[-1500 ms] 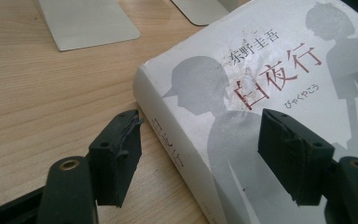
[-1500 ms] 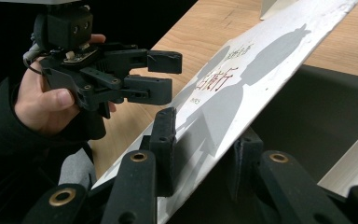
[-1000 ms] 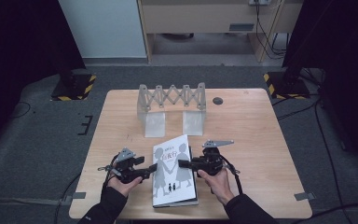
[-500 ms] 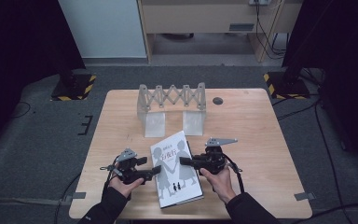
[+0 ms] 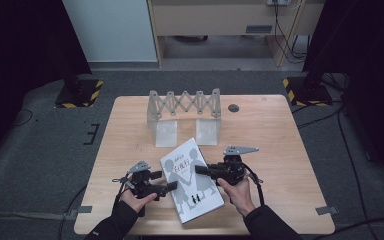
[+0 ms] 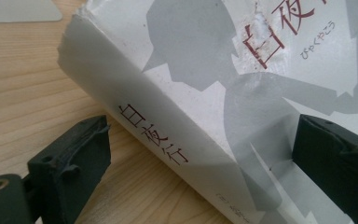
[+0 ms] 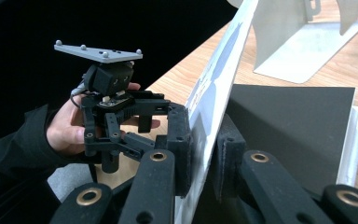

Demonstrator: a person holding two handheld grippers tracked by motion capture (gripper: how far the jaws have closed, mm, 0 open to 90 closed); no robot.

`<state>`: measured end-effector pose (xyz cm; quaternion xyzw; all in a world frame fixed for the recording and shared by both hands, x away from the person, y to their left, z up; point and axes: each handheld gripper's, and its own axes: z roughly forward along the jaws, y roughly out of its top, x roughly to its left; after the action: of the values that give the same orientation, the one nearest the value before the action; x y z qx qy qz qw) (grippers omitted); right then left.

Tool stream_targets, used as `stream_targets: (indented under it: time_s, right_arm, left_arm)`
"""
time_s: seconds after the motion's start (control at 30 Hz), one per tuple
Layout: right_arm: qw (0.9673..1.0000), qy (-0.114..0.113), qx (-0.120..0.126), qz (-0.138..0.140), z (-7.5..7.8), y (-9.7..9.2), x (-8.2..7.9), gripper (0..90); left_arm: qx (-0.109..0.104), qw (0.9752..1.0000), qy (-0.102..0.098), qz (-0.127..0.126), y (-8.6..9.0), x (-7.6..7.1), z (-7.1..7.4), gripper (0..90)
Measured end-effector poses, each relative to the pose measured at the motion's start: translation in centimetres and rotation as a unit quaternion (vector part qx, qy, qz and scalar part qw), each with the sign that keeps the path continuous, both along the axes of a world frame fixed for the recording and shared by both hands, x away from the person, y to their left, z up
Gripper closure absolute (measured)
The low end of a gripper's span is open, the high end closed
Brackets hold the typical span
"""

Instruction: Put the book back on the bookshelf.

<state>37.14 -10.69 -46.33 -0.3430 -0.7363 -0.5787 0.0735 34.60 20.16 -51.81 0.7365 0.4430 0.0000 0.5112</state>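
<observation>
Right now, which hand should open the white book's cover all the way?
Probably the right. The right gripper is shut on the front cover of the white paperback book, already lifted off the dark page beneath. The left gripper has just been opening; its jaws stand apart around the spine, not pressing it.

The left gripper (image 6: 200, 154) is straddling the book's (image 6: 205, 74) spine, jaws having just been opening, seemingly touching neither side, on the table (image 6: 23, 93).
</observation>
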Motion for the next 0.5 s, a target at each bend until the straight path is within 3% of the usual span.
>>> stream_targets:
  time_s: [0.2,0.33,0.37,0.5]
  right_arm:
    - [0.9999,0.013,-0.005,-0.008,-0.5,-0.2,0.3,79.9]
    - [0.9995,0.026,-0.017,-0.012,-1.2,-0.4,0.6,78.4]
    - [0.999,0.029,-0.03,-0.013,-1.6,-0.3,0.7,77.4]
    - [0.9988,0.037,-0.03,-0.015,-1.8,-0.3,0.9,76.8]
  left_arm:
    - [0.002,1.0,0.007,-0.003,-0.5,0.3,-0.5,2.4]
    - [0.02,0.9997,0.009,-0.011,-0.9,0.3,-0.8,3.5]
    - [0.027,0.9995,0.009,-0.014,-1.1,0.4,-0.9,2.7]
    - [0.027,0.9994,0.015,-0.012,-1.1,0.5,-1.0,2.8]
